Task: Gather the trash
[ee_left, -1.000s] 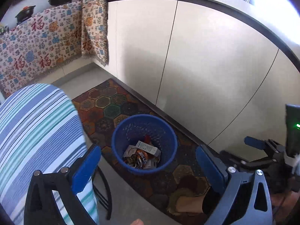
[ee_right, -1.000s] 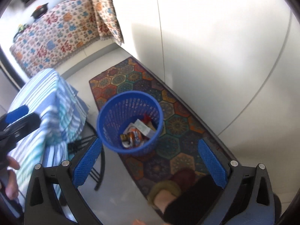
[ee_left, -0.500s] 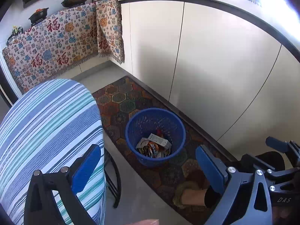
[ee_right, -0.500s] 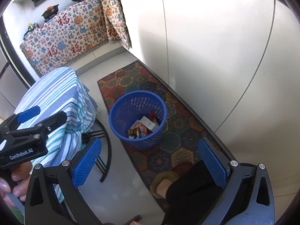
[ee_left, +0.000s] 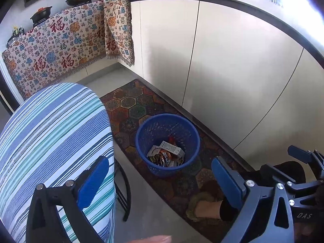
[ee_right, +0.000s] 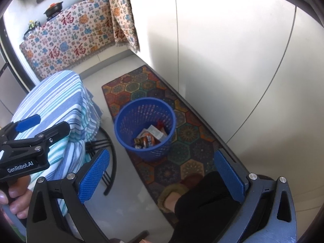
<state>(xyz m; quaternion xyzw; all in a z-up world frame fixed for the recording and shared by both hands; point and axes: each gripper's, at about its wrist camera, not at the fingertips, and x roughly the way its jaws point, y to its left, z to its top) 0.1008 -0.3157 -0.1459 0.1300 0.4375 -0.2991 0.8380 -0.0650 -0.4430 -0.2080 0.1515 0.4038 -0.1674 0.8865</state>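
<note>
Small kitchen corner here: cream cabinet fronts (ee_left: 232, 64), a patterned floor mat (ee_right: 182, 133) along their base, and a round table with a striped cloth (ee_left: 50, 133) off to the left. The blue basket (ee_left: 168, 141) sits on the mat, and it's already holding the trash (ee_left: 166, 155): a small carton, crumpled wrappers and something red, all down at the bottom.

What's changed over the last second is that both cameras have pulled up and back. The basket looks smaller and farther off than it did, and more of the counter with its patterned cloth (ee_left: 60, 46) and pans shows now. The left gripper (ee_left: 160, 179) and right gripper (ee_right: 162, 179) are both spread wide with nothing between the 2 blue pads on either one. In the right wrist view the left gripper (ee_right: 26, 129) hovers over the tablecloth, also empty.

My read is that a drop into the basket is done and the person is backing off. I can't spot any loose trash on the table or floor, so either it's finished or the next piece is out of view.
</note>
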